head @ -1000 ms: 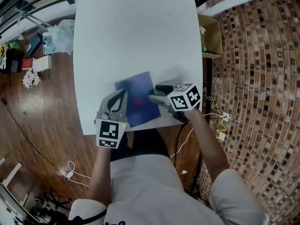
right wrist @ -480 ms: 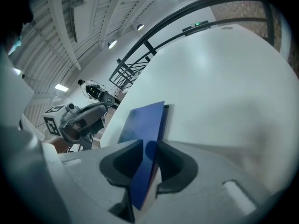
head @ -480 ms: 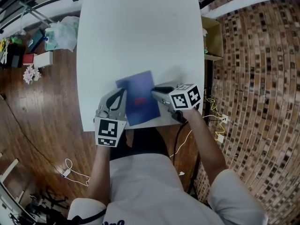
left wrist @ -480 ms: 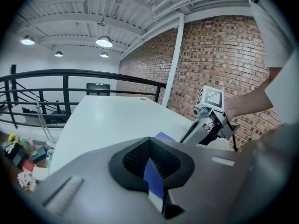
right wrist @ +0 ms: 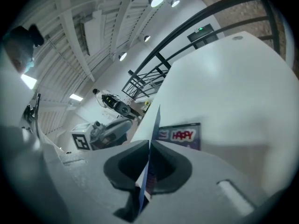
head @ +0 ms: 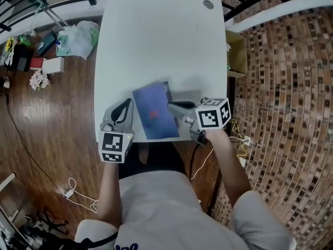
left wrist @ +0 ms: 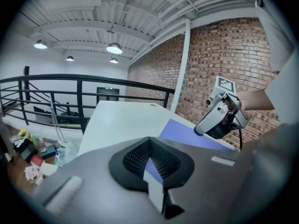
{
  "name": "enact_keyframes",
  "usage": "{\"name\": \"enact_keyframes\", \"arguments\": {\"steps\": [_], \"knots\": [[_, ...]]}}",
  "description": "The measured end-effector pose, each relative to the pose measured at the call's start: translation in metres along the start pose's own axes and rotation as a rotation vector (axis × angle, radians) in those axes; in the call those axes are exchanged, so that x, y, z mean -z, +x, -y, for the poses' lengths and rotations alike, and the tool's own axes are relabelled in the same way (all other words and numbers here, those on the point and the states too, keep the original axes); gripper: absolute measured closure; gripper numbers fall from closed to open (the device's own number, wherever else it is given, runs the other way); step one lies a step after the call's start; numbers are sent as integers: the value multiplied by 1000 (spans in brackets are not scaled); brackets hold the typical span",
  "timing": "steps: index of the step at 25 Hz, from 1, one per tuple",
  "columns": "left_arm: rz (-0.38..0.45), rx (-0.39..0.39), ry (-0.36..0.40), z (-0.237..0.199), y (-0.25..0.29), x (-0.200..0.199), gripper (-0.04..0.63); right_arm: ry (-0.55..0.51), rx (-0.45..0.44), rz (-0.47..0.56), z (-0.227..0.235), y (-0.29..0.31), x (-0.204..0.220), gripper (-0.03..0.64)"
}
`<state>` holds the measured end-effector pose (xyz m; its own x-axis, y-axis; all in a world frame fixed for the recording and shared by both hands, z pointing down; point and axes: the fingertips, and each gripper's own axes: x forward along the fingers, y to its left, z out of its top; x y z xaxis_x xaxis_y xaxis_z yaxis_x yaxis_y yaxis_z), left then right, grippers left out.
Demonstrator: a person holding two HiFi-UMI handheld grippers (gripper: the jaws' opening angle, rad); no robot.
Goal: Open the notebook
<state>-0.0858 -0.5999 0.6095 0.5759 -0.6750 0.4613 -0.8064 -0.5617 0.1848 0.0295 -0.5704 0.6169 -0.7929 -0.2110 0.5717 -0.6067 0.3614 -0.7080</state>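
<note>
Two grippers, one notebook (head: 154, 116) right by the near edge of the table (head: 156, 46)
Long side runs away from the person, leaning a bit left, with loads of white tabletop beyond. Right gripper (head: 171, 106) is closing on the raised cover (right wrist: 156, 125); left gripper (head: 126, 104) is clenched empty, just beside it.

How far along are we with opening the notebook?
Done: the right hand-held gripper is at the notebook's right edge. In hand: its jaws are closing on the blue cover, lifted on edge, with a printed page showing beneath. Left: swing the cover fully over; the left hand-held gripper sits beside the notebook's left edge.
</note>
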Motion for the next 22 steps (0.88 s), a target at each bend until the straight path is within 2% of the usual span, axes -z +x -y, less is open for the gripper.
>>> {"name": "enact_keyframes", "arguments": {"steps": [7,11,14,18,22], "knots": [[53,-118,-55,-44,-52,-7,580,-93,-126,27,-96,39,-8,613],[58,-174,-78,-63,-84,7,579,-68,-181,21,-120,86,5,609],[50,-211,-95,-71,-108,21,580,-63,-145,14,-121,124,17,614],[47,-254,-113,-82,-135,39,578,-110,-54,-12,-114,172,32,614],[42,-277,-122,-88,-155,52,579,-147,25,-76,-103,214,52,597]]}}
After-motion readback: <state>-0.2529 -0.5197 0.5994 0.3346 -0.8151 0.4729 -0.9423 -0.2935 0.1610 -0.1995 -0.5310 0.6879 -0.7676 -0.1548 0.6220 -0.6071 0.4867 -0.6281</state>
